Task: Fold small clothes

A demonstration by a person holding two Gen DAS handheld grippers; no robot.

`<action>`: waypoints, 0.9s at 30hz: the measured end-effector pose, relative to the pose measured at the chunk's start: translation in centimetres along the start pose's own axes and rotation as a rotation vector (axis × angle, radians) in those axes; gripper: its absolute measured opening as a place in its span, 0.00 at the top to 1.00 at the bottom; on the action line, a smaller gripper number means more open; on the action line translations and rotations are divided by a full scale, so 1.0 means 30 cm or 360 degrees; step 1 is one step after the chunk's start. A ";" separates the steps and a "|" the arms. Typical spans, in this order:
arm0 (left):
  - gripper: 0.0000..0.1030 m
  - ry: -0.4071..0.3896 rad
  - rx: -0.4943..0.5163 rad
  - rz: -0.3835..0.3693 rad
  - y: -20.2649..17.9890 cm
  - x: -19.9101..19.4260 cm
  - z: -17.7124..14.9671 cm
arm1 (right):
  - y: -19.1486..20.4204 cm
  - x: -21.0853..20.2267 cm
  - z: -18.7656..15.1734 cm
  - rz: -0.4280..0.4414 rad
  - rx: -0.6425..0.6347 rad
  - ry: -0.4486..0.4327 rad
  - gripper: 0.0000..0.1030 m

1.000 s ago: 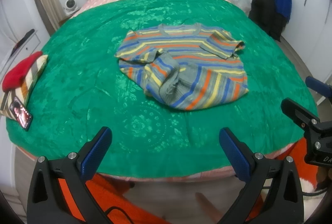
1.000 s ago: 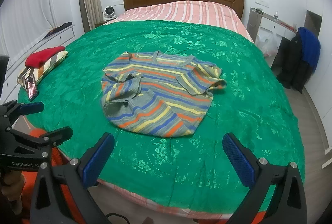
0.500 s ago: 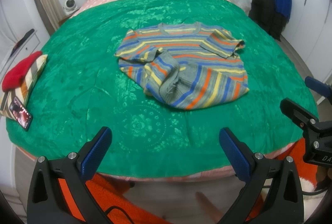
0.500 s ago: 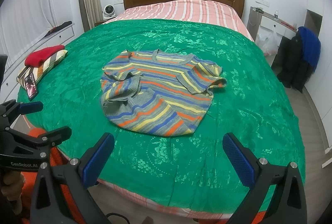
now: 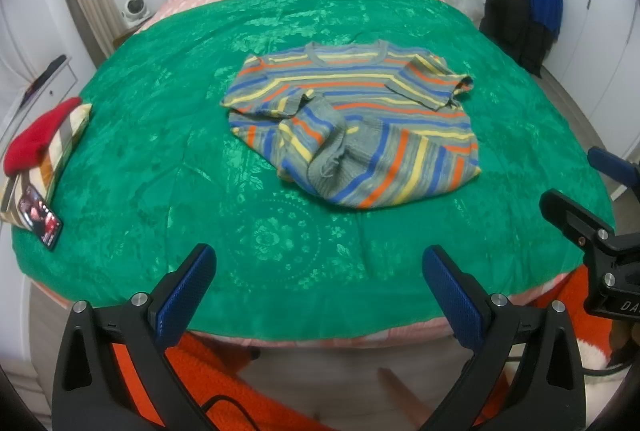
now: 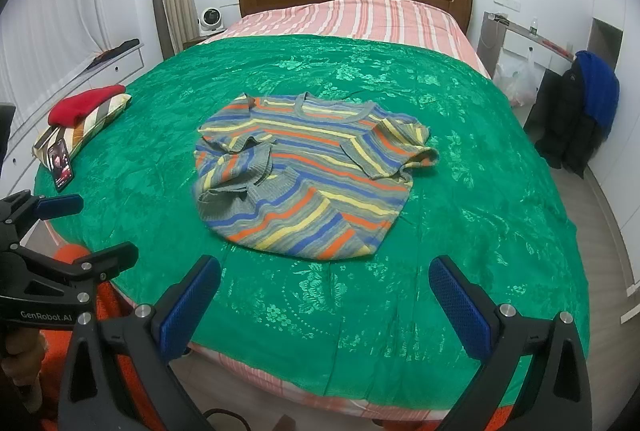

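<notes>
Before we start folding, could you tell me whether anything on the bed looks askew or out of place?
The striped shirt lies rumpled on the green bedspread: one sleeve and the hem corner below it are bunched over its front. A phone leans against the folded clothes at the bed's edge.

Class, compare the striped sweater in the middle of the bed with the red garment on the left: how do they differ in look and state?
The striped sweater is multicoloured; the red garment is plain. The sweater lies spread and rumpled on the green cover; the red garment sits compact atop a striped cushion. Neither is touched by the tongs.
</notes>
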State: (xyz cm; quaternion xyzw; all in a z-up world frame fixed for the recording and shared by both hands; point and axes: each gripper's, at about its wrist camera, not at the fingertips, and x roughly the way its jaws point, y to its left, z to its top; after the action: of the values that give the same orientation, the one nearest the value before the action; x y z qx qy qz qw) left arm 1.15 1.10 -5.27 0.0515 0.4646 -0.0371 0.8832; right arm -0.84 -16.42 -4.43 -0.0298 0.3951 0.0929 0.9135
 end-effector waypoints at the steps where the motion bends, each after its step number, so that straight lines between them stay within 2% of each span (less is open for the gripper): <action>1: 0.00 0.0001 0.0001 -0.0001 0.000 0.000 0.000 | 0.000 0.000 0.000 0.0001 0.0001 0.0002 0.00; 12: 0.00 0.0002 0.0025 0.0012 0.014 0.003 -0.002 | 0.006 0.001 -0.003 0.0011 -0.0010 0.0004 0.00; 16: 0.00 -0.0009 -0.0094 0.0035 0.160 0.031 0.004 | -0.033 0.027 0.003 0.0096 -0.0098 -0.0095 0.00; 19: 0.00 0.0041 -0.0176 0.0000 0.256 0.085 -0.009 | -0.087 0.133 0.009 0.0098 -0.0134 -0.0020 0.00; 23: 0.01 0.0087 -0.0184 -0.0079 0.272 0.137 -0.033 | -0.102 0.323 0.058 0.0368 -0.0150 0.0115 0.02; 24: 0.01 0.0101 -0.0197 -0.0123 0.265 0.146 -0.038 | -0.092 0.385 0.087 0.0388 -0.0169 0.0136 0.05; 26: 0.01 0.0116 -0.0205 -0.0164 0.250 0.150 -0.041 | -0.065 0.489 0.140 0.0383 -0.0208 0.0172 0.18; 27: 0.01 0.0117 -0.0202 -0.0169 0.241 0.149 -0.041 | -0.040 0.558 0.170 0.0406 -0.0263 0.0213 0.20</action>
State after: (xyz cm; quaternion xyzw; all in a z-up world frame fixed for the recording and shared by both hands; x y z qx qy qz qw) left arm 3.50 8.36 -9.24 -0.0281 0.5002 -0.0525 0.8639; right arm 14.27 -14.51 -13.12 -0.0606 0.4467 0.2381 0.8603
